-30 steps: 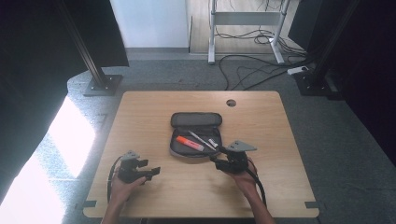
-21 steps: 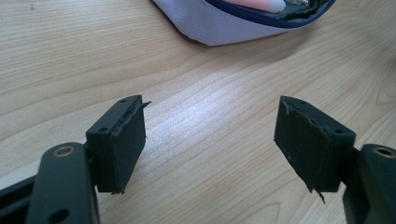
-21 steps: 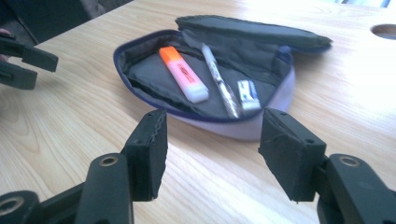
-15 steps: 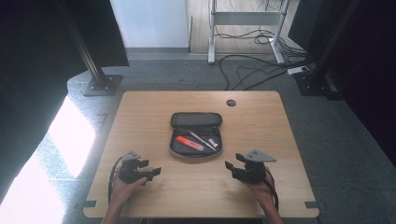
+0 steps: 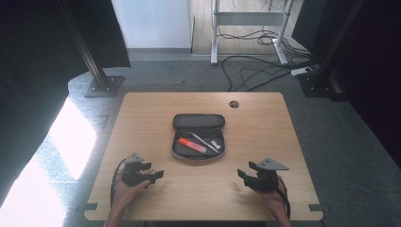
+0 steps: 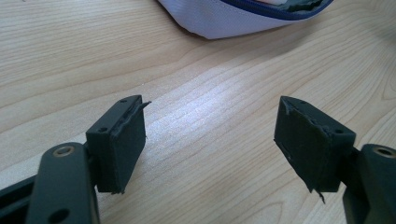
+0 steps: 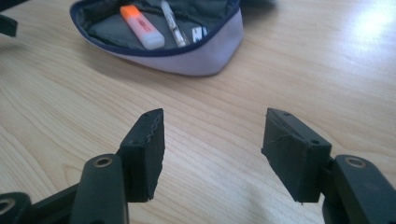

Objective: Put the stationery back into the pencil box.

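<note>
The right tongs (image 5: pixel 246 176) have pulled back from the open pencil case (image 5: pixel 198 141) to the desk (image 5: pixel 265 123) edge, and both they and the left tongs (image 5: pixel 155 175) are wide open and empty, so the filling looks finished.

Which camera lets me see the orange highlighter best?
The right gripper view: the orange highlighter lies close and clear inside the open pencil case. The high view shows it small. The left gripper view catches just the case's pale edge.

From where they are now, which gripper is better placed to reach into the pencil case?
Right. The right gripper points at the case's open side, jaws open; the left gripper faces its outer wall.
</note>
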`<state>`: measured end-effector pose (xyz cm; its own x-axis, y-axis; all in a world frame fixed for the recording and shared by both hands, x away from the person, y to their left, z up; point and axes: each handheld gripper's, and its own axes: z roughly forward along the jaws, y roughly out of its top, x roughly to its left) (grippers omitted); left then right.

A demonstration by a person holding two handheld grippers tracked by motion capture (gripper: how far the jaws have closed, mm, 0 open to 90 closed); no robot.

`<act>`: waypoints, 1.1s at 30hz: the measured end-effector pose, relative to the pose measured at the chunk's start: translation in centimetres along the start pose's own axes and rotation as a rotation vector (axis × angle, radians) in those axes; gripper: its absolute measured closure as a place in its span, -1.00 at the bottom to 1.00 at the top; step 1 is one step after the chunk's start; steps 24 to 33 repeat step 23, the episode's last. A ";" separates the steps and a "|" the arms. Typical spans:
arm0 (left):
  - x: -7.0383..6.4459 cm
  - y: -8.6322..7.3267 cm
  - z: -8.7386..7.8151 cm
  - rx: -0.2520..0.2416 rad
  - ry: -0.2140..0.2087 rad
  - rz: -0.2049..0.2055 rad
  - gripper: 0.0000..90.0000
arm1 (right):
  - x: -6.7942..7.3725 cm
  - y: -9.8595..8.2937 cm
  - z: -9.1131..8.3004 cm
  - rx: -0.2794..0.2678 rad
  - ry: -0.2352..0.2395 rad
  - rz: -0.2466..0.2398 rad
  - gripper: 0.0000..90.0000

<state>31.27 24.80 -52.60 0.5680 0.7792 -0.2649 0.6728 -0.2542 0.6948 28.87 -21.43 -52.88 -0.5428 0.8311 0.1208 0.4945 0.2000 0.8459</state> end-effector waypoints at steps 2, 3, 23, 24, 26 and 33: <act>0.0 0.0 0.0 -0.001 0.001 0.002 -0.44 | -0.1 -0.1 0.0 0.004 -0.003 0.002 -0.16; 0.0 0.0 0.0 -0.002 0.001 0.002 -0.44 | -0.1 -0.1 0.0 0.004 -0.002 0.003 -0.16; -0.1 0.1 0.1 0.002 0.007 0.008 -0.44 | -0.5 -0.3 0.0 0.009 -0.005 0.011 -0.17; -0.1 0.1 0.1 0.002 0.007 0.008 -0.44 | -0.5 -0.3 0.0 0.009 -0.005 0.011 -0.17; -0.1 0.1 0.1 0.002 0.007 0.008 -0.44 | -0.5 -0.3 0.0 0.009 -0.005 0.011 -0.17; -0.1 0.1 0.1 0.002 0.007 0.008 -0.44 | -0.5 -0.3 0.0 0.009 -0.005 0.011 -0.17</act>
